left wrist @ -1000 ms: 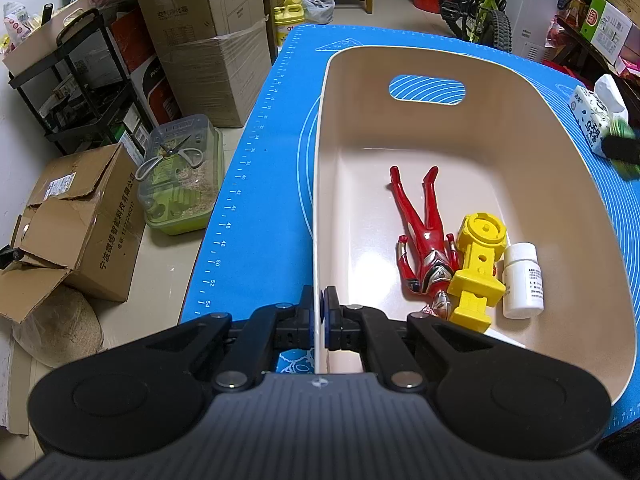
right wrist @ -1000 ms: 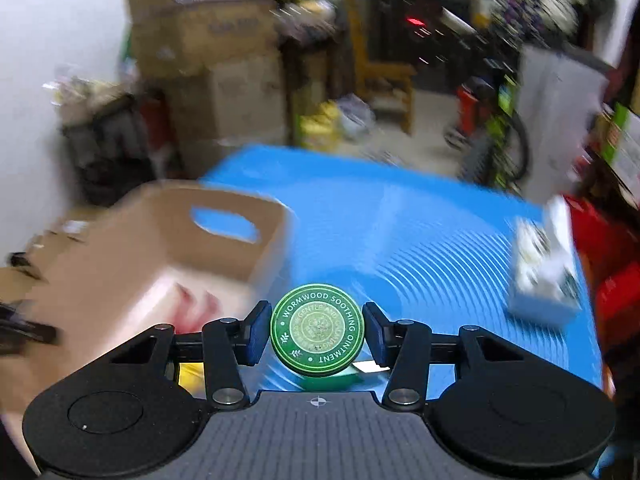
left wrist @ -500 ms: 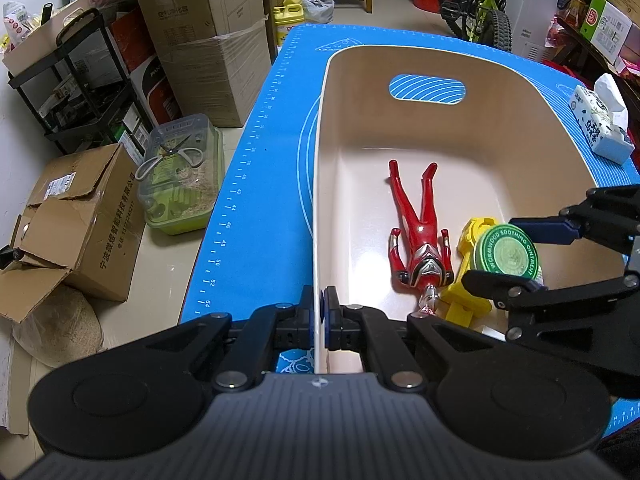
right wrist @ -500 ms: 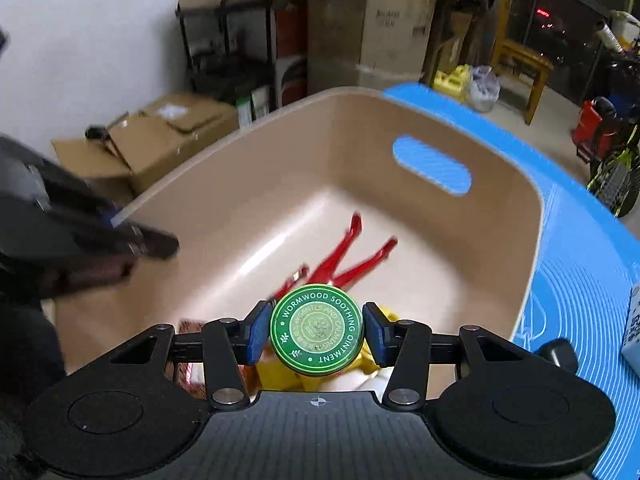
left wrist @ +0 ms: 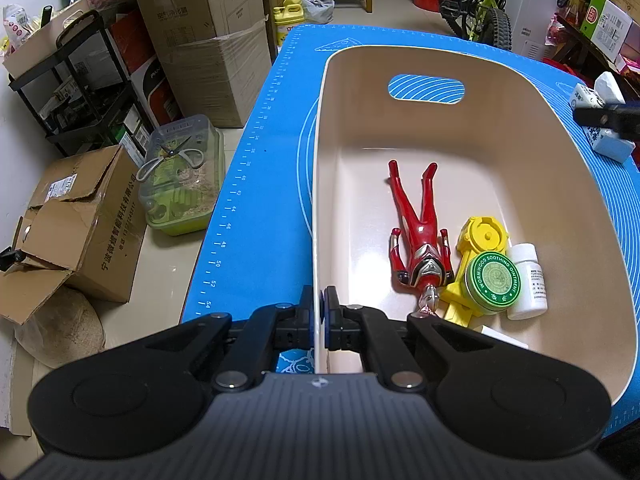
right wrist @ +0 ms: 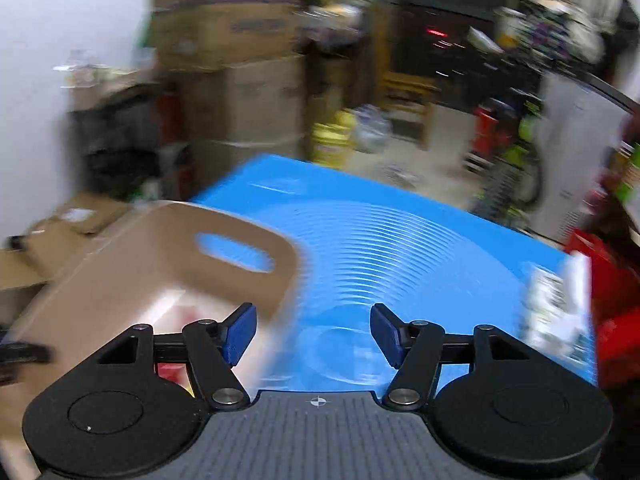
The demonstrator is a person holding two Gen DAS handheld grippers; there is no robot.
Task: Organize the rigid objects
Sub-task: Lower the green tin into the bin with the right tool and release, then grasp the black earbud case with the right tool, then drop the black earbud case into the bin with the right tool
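Note:
A beige bin stands on the blue mat. My left gripper is shut on its near left wall. Inside lie a red figure, a yellow toy, a white bottle and a green ointment tin resting on the yellow toy. My right gripper hangs past the bin's right side over the mat, its jaws opening with nothing between them. One black finger of it shows at the right edge of the left wrist view.
A white patterned carton stands on the mat right of the bin, blurred in the right wrist view. Cardboard boxes, a black rack and a clear container crowd the floor to the left. A bicycle stands beyond.
The right gripper brought the green tin over the bin, let it go onto the yellow toy, then swung away to the right with its jaws wider. The left gripper has not moved.

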